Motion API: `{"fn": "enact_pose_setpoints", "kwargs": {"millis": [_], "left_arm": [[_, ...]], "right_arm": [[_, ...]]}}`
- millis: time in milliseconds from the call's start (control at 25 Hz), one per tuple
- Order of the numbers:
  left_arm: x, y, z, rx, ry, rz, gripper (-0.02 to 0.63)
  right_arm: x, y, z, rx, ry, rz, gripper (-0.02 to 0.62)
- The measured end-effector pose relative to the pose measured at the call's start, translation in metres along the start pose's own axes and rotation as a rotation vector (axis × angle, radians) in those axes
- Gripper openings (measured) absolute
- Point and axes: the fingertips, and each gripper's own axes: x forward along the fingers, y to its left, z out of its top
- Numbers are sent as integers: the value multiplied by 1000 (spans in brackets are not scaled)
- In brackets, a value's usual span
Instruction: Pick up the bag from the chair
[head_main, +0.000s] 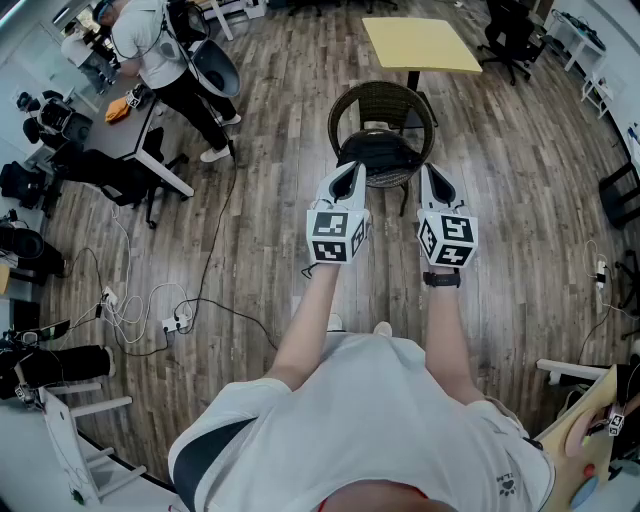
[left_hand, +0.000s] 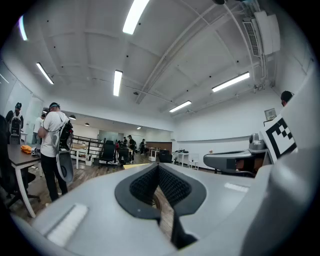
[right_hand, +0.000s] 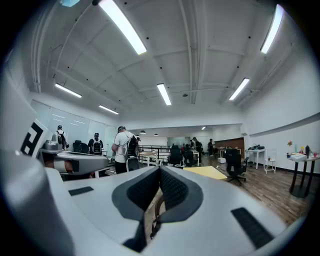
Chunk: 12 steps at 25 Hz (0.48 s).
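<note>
the dark bag (head_main: 383, 158) lies on the seat of a round wicker chair (head_main: 392, 95), inside the curve of the backrest, which wraps the far side and leaves the near edge of the seat open toward the person. a small pale patch shows at the bag's far edge, too small to tell what it is. the left gripper (head_main: 350, 172) and the right gripper (head_main: 429, 172) are held out side by side, apart from each other. in the head view their tips sit at the left and right corners of the seat's near edge, with the bag between them and just beyond. each pair of tongs is pressed together with nothing between the ribbed pads; through the thin slit behind the tips each gripper view shows only a strip of wood and wicker. the plank floor (head_main: 270, 200) spreads bare on both sides of the chair and between it and the person's feet. past the backrest stands a yellow table (head_main: 420, 42), close behind the chair, and a black office chair (head_main: 508, 40) stands farther right. well to the left, a grey desk (head_main: 125, 135) edges the room with a person wearing a backpack (head_main: 160, 50) beside it, and loose cables (head_main: 150, 305) trail over the planks near that side.
</note>
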Motion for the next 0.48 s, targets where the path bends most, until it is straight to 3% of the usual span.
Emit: {"fn": "enact_pose_setpoints", "kwargs": {"millis": [480], "left_arm": [[4, -17, 13, 23, -22, 16, 11]], "right_arm": [[-6, -14, 0, 18, -16, 13, 11]]}}
